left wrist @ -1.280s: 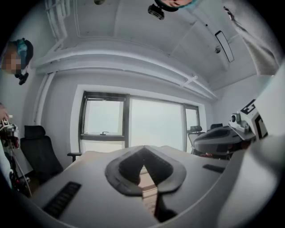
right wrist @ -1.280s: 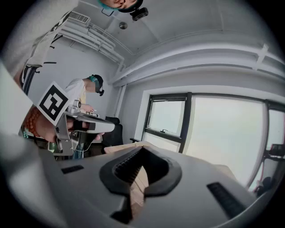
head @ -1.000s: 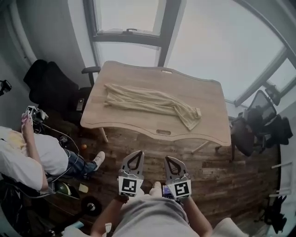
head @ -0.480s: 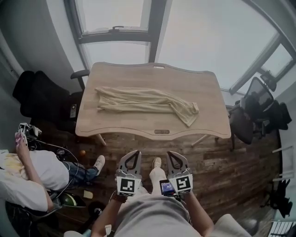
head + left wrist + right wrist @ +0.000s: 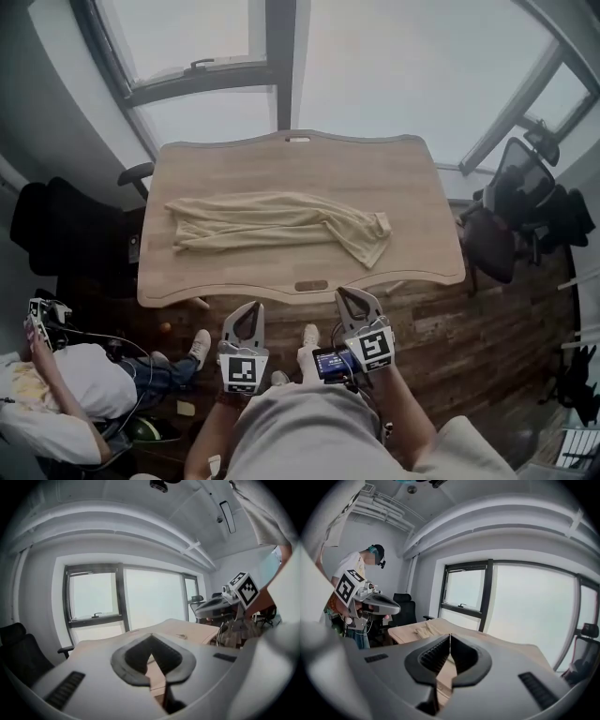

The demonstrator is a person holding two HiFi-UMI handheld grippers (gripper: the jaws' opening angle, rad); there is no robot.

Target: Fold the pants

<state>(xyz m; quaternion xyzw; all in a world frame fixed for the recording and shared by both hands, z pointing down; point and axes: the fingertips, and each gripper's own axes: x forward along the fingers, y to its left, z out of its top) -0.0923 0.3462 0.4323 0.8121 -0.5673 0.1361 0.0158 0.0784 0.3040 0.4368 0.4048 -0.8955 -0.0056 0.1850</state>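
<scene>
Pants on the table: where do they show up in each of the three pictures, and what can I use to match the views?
Head view: the pants lie lengthwise across the middle of the wooden table.
Left gripper view: not visible; only bare tabletop shows.
Right gripper view: a pale crumpled heap at the table's left end.
Shared landmark: the dark-framed window behind the table, seen in all three.

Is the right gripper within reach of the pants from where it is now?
Probably not yet: the right gripper hangs shut short of the table, and the pants lie mid-table. Nothing stands in between, though.
</scene>
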